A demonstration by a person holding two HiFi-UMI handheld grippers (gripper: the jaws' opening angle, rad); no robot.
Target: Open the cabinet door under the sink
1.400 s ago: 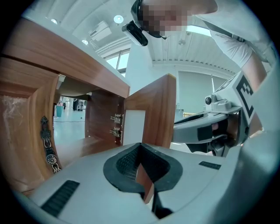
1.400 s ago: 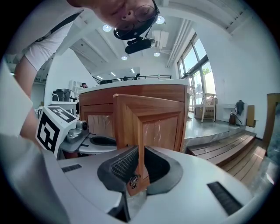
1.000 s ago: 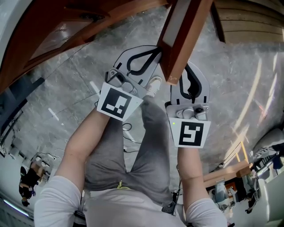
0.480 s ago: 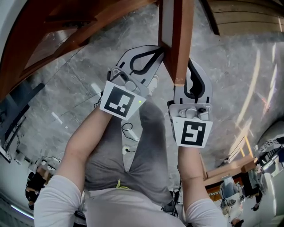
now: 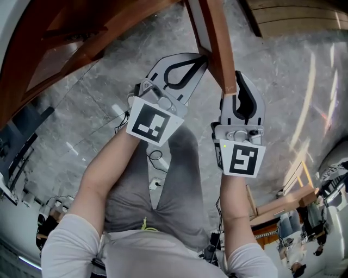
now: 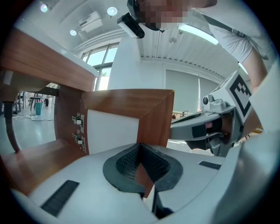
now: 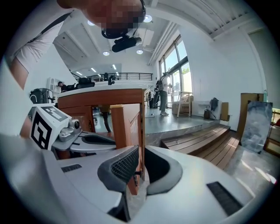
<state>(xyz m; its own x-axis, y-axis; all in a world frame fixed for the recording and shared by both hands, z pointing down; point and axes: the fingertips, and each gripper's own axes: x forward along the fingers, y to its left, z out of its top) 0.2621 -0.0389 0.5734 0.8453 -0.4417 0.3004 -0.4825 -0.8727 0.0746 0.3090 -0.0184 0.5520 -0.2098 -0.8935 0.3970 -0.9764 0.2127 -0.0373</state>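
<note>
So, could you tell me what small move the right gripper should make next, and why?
Probably swing the door a little wider with the right gripper. Its jaws appear pinched on the door's free edge, and the door already stands well off the cabinet, its white inside face showing. The left gripper looks shut and empty.

You have bright daylight from tall windows (image 7: 175, 61) plus ceiling spots (image 6: 112, 11); long glare streaks cross the polished floor (image 5: 310, 98). Both gripper views bulge and blacken at the corners, and the cabinet door (image 6: 153, 116) goes soft at the corner nearest your left lens
</note>
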